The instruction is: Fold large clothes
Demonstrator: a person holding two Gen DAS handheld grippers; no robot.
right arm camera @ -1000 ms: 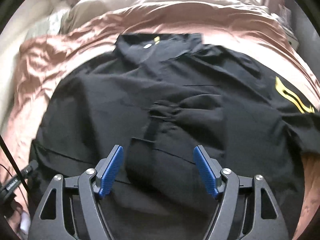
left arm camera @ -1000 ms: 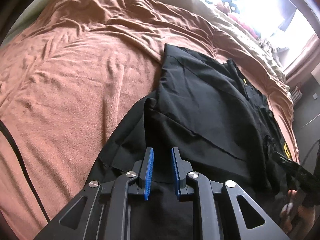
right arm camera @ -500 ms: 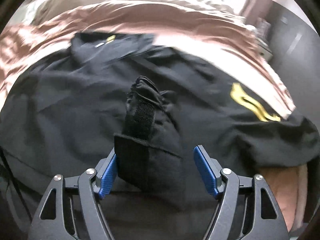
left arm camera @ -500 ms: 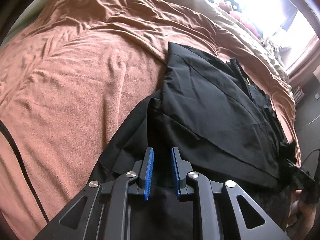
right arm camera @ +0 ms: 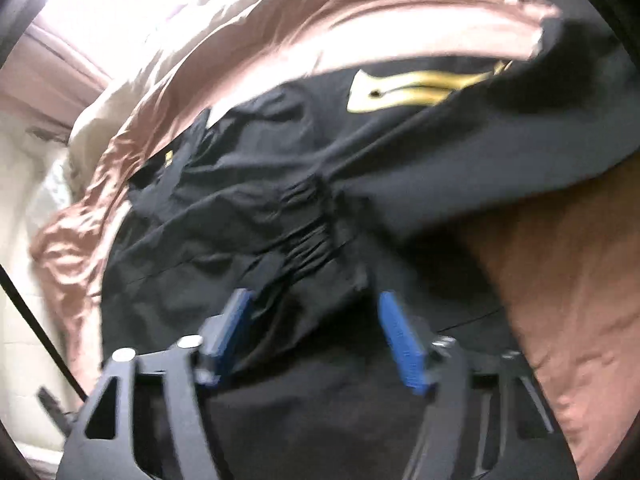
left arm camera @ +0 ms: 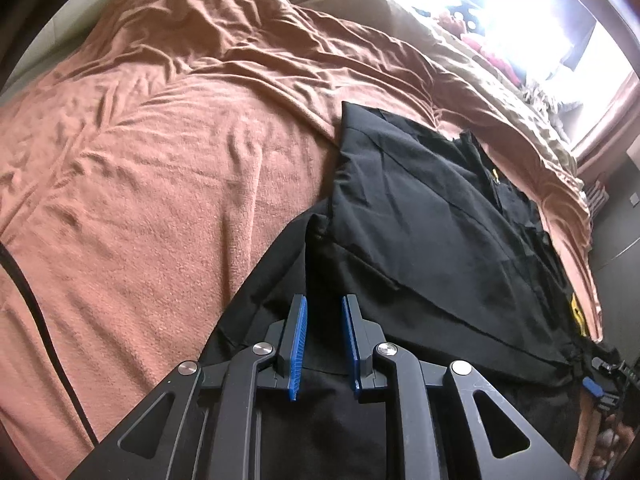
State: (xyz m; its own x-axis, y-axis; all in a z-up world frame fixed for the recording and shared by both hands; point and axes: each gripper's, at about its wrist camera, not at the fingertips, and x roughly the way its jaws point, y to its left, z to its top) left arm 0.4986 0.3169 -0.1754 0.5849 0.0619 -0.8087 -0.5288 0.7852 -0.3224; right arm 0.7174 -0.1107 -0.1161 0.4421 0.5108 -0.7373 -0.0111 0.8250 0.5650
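Two claws are working over the black jacket (left arm camera: 432,216) lying spread on the bed's rust-coloured blanket (left arm camera: 160,184). Your left claw (left arm camera: 323,340) is hovering at the jacket's near edge, jaws narrowly apart, gripping nothing. Your right claw (right arm camera: 316,336) is closing, bunched cloth sitting between its pads (right arm camera: 400,340), not yet squeezed.

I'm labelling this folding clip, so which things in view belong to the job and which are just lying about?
Part of the job:
- black jacket with yellow markings
- left gripper, jaws narrow over the jacket's fabric
- right gripper, jaws closing around a bunched fold

Just lying about:
- rumpled terracotta fleece blanket, underlay only
- beige duvet
- thin black cable
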